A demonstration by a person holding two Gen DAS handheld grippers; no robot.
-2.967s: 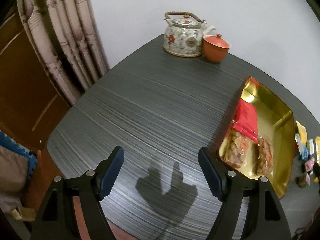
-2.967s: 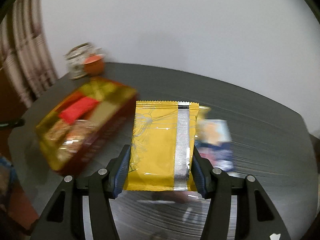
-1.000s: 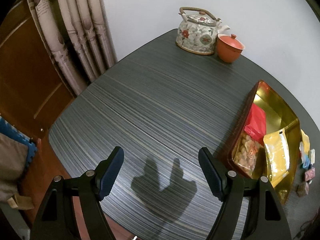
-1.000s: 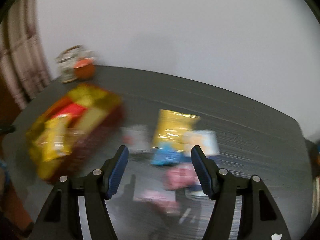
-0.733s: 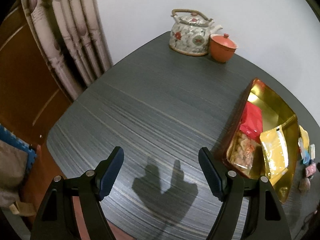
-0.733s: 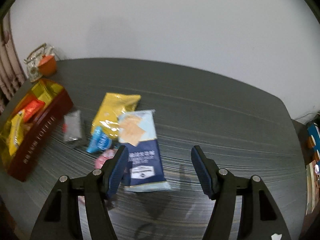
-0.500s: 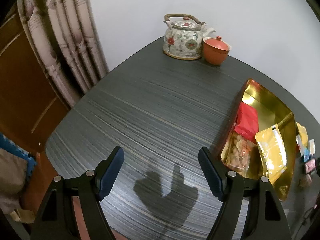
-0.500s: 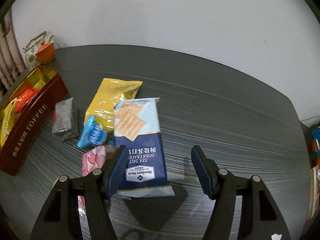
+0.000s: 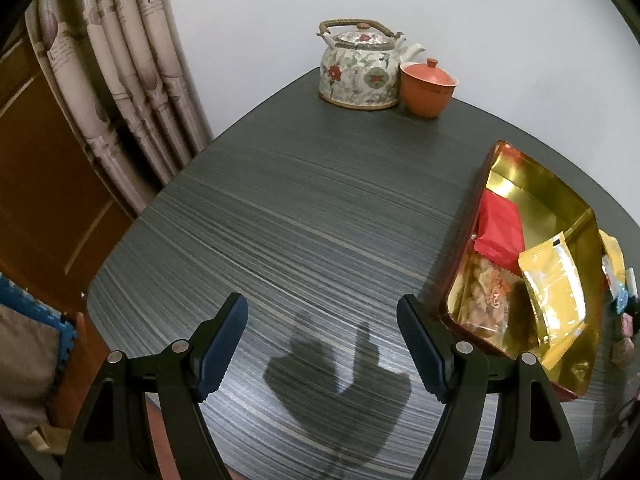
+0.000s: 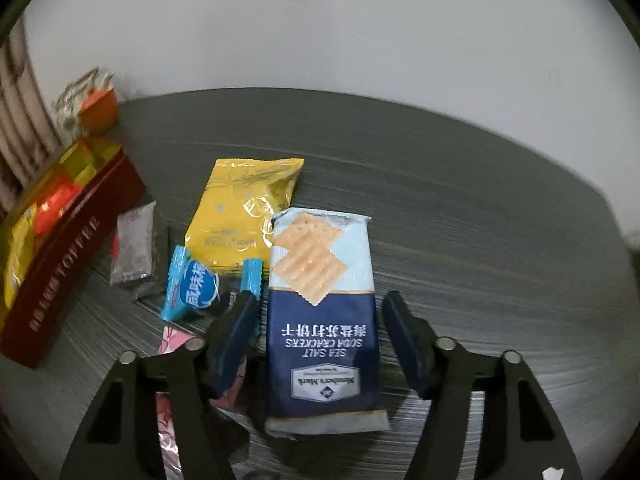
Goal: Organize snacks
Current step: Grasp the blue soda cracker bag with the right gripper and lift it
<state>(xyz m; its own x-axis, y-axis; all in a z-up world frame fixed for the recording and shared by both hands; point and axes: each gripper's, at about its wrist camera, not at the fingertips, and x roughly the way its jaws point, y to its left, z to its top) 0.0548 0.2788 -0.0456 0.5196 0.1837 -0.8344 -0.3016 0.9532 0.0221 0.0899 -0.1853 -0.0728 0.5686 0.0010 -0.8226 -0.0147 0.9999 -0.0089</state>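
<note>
A blue and white soda cracker packet (image 10: 322,320) lies flat on the dark table. My right gripper (image 10: 320,304) straddles it and its jaws are closing, with a narrow gap still showing on each side of the packet. Beside it lie a yellow snack bag (image 10: 240,208), a blue candy (image 10: 196,286), a grey packet (image 10: 134,246) and a pink wrapper (image 10: 168,344). The red toffee tin (image 10: 68,264), gold inside (image 9: 484,184), holds a red packet (image 9: 500,230), a yellow packet (image 9: 554,292) and clear bags of brittle (image 9: 486,296). My left gripper (image 9: 320,308) hangs open over bare table, left of the tin.
A flowered teapot (image 9: 362,68) and an orange lidded cup (image 9: 428,86) stand at the table's far corner by the wall. A curtain (image 9: 132,80) and a wooden door are past the table's left edge. Bare tabletop lies right of the crackers.
The yellow packet that my right gripper held now lies in the tin. The right gripper swung over to the loose snacks, sank over the cracker packet, and its jaws narrowed. The left gripper hardly moved.
</note>
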